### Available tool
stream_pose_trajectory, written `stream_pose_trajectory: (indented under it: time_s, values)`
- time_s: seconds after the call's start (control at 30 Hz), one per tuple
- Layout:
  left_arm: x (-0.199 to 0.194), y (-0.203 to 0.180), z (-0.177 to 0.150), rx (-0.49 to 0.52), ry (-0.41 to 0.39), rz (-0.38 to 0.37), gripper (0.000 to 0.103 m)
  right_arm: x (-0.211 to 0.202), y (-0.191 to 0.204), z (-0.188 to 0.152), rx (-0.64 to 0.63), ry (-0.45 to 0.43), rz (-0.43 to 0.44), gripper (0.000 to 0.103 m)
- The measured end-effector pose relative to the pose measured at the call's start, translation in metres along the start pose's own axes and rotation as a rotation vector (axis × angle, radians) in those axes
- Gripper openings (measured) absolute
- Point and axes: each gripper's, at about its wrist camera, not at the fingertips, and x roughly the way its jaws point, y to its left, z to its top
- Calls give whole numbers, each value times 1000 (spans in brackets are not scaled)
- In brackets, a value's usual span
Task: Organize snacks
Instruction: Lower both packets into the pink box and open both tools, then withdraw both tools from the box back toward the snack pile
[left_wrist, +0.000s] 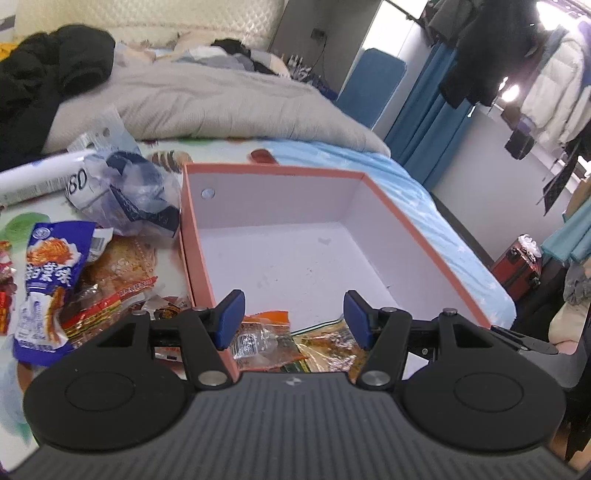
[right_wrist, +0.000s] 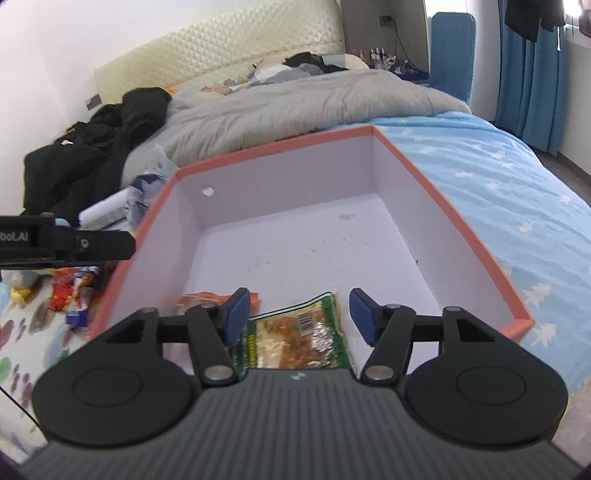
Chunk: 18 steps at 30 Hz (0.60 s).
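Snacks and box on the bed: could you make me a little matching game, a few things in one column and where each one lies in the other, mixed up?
Things:
1. green-edged snack packet
2. blue snack packet
3. black clothes
4. orange snack packet

Places:
A. on the bed outside the box, to its left
B. inside the box, between the right gripper's open jaws
C. heaped near the headboard
D. inside the box, by its near left corner

Pairs: 1-B, 2-A, 3-C, 4-D

An open pink-rimmed box (right_wrist: 436, 184) with white walls sits on the bed, holding a green snack packet (right_wrist: 295, 336) and an orange packet (left_wrist: 264, 339) flat at its near end, while more snack packets (left_wrist: 74, 280) lie heaped just outside its left wall.
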Motion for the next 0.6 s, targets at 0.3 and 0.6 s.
stream_pose_trajectory:
  time_s: [0.3,0.6]
  values:
    - [-73,-16,-21,23,-76,-6,65,-58,25,-9,-23,-77,24,62]
    - [-131,-18,-48,25,-134,31,65,-100,49,-20,-35,-141,59,62]
